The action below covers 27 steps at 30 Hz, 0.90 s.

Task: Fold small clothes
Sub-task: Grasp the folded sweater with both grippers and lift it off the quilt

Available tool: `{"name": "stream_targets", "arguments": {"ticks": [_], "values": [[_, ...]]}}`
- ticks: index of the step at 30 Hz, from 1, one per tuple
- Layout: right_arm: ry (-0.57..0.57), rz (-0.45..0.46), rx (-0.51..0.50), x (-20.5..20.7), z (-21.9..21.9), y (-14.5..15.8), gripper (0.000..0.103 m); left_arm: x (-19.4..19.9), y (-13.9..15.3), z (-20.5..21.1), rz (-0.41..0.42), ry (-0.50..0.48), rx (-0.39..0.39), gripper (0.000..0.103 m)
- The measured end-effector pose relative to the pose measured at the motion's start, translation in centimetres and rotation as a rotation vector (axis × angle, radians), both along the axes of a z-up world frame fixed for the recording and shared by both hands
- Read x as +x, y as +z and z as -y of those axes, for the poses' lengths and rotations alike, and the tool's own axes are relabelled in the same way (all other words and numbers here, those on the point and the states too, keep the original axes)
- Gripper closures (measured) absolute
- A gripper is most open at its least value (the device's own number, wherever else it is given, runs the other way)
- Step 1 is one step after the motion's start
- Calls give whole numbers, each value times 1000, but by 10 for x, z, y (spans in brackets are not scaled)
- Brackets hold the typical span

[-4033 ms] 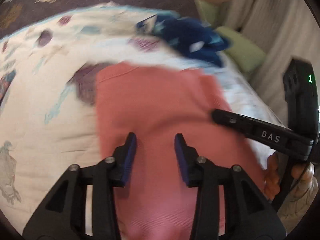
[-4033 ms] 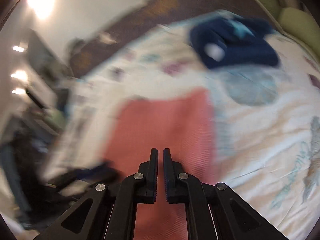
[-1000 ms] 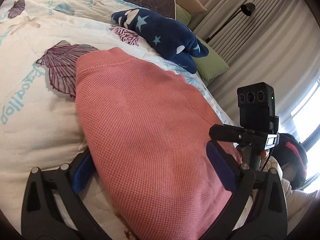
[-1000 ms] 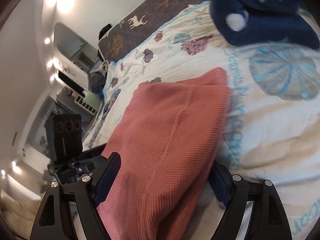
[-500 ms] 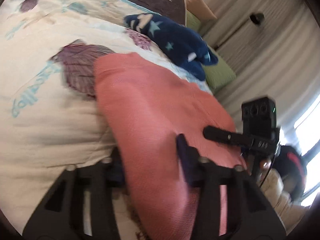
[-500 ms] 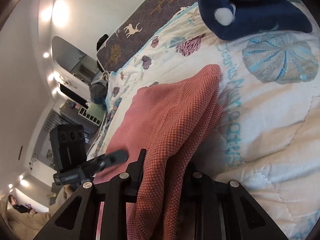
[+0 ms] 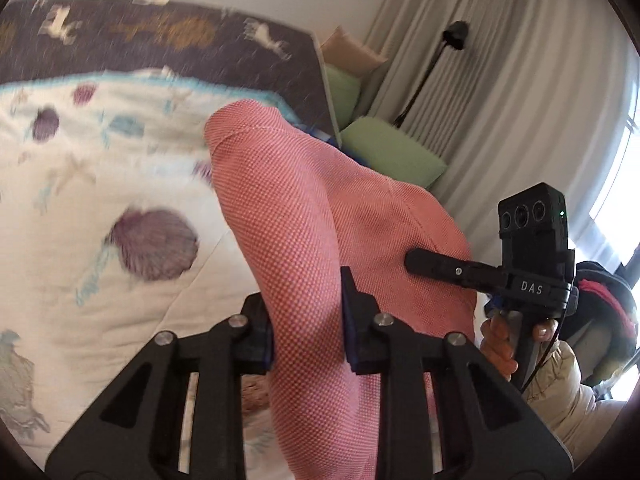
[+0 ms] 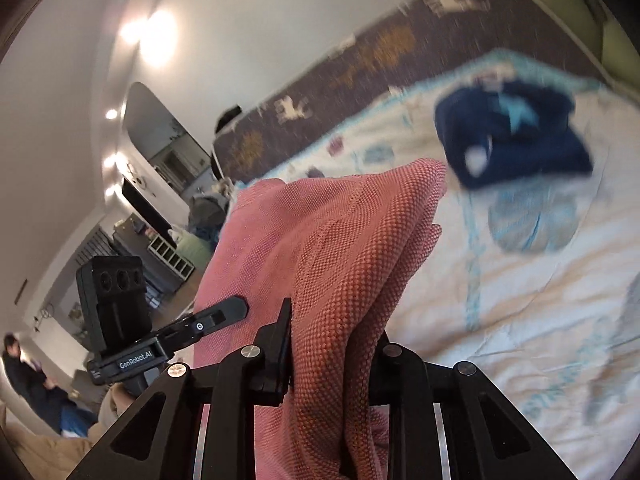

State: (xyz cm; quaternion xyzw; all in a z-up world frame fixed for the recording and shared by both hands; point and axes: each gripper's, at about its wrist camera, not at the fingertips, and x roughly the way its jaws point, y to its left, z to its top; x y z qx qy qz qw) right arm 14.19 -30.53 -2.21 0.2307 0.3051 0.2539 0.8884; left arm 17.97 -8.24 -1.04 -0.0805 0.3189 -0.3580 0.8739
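A pink knitted garment (image 7: pixel 320 216) is lifted off the bed and hangs between both grippers. My left gripper (image 7: pixel 306 320) is shut on its near edge, with cloth bunched between the fingers. My right gripper (image 8: pixel 332 344) is shut on the opposite near edge of the garment (image 8: pixel 340 248), which drapes over its fingers. In the left wrist view the right gripper (image 7: pixel 532 280) is at the right, held by a hand. In the right wrist view the left gripper (image 8: pixel 132 328) is at the lower left.
The bed has a cream quilt with a shell print (image 7: pixel 100 208) and a dark blanket with deer (image 7: pixel 160 40) at the far end. A navy star-print garment (image 8: pixel 516 132) lies on the quilt. Green pillows (image 7: pixel 392 152), curtains and a floor lamp (image 7: pixel 440 64) stand at the right.
Both grippers closed on the pink garment's near edges and lifted it up off the quilt; the views have swung upward toward the head of the bed.
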Motion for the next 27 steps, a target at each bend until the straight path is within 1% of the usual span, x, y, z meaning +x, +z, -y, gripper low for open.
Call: {"name": "stream_targets", "arguments": {"ticks": [5,11,16,19,24,27], "values": [[-46,96,-44,-40,8,39,79,-25,37,15,83,-29,-15,75],[-89,157,-59,-71,24,71,79,-49,68,36,162,-58,-1,76],[-116,208,-70,-87,40,102,79,-58,99,52,208,-92,-1,76],[-132,240,-80,-91,51,125,79,-59,123,66,244,-112,8,76],[-167,301,-131,-90,65,179,79,-57,169,89,316,-120,21,76],[-195,346,-178,-83,73,219,79,-52,201,104,373,-118,29,76]]}}
